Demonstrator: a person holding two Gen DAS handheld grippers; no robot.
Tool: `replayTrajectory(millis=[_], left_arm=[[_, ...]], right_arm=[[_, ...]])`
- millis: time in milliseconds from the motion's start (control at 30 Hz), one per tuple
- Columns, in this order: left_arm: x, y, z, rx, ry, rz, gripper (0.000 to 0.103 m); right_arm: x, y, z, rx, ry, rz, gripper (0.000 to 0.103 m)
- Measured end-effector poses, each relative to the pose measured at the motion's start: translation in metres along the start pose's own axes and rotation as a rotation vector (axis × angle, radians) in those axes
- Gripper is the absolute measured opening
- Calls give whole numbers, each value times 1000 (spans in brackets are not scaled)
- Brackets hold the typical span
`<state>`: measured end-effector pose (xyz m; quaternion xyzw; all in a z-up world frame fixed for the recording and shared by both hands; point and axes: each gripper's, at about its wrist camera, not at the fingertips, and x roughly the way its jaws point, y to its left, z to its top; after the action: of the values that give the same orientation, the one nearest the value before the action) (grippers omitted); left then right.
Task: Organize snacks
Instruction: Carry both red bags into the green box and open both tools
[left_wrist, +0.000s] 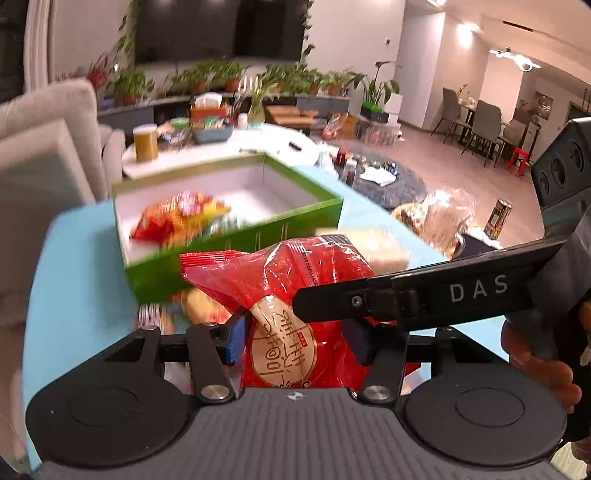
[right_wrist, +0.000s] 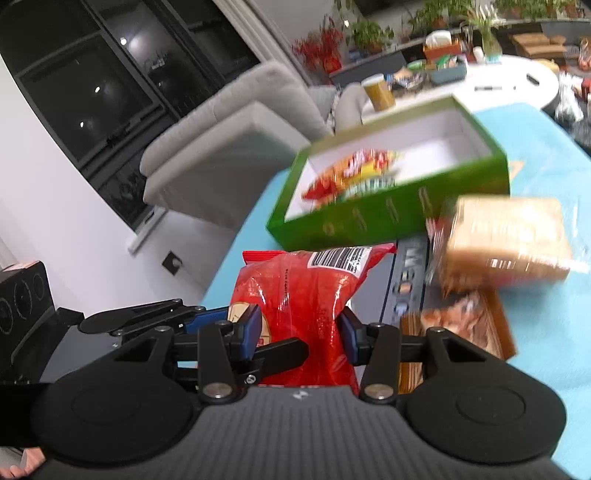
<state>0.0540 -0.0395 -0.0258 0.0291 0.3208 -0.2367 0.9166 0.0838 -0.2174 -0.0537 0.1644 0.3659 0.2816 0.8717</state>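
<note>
red snack bag (left_wrist: 295, 295) was pinched between both left gripper (left_wrist: 295, 341) and right gripper (right_wrist: 301, 332), above blue table (left_wrist: 81, 295), near green box (left_wrist: 207, 258); opposed pulls risked tearing it.

We see open floor in the green box (right_wrist: 391, 218) right of its snack bag (right_wrist: 351, 173); a tan packet (right_wrist: 506, 240) crowds its near wall.

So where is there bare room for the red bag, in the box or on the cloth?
The green box has bare white floor in its right half, beside the orange-yellow packet. The blue cloth left of the box is bare. Right of the red bag, the wrapped bread and other packs crowd.
</note>
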Motion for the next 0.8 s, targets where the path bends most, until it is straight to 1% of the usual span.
replayTrajectory(millis=[100,200,400,600,800], left_arm=[[6,-2,20,32,-43,10,51],[14,0,38,60,-79,-2,51],[37,9,72,47,-133,-22,51],[76,16,106,47,-143,-19,51],[127,31,132,32,-126,-19,51]], right_arm=[[-3,-1,15,-10,-46,-3,47],[-4,-7,33,-6,-90,-8,47],[0,-22,65,3,-151,-1,47],[16,-43,101,-10,-176,-27,47],[42,-74,130,-8,-182,-45,47]])
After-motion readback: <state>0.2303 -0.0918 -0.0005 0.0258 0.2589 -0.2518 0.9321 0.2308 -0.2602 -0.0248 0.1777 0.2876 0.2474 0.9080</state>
